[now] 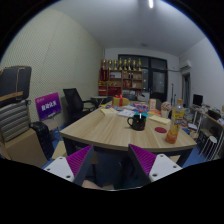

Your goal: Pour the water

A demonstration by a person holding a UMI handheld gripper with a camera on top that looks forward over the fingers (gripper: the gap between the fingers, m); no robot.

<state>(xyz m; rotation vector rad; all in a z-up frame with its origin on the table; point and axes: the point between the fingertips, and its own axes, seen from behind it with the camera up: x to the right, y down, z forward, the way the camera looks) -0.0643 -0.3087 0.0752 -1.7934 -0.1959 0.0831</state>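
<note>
A long light wooden table (100, 132) stands ahead of me. A dark mug (137, 122) with a handle sits on it, beyond my right finger. A bottle of orange liquid (173, 130) stands at the table's right end, near a red coaster (160, 130). My gripper (112, 160) is open and empty, held before the near table edge, well short of the mug. Its purple pads (79, 159) stand wide apart with nothing between them.
Several small bottles and items (122, 101) crowd the far end of the table. Black office chairs (74, 101) stand at the left, with a purple sign (48, 105) beside them. A shelf unit (124, 75) lines the back wall. A chair (207, 140) stands at the right.
</note>
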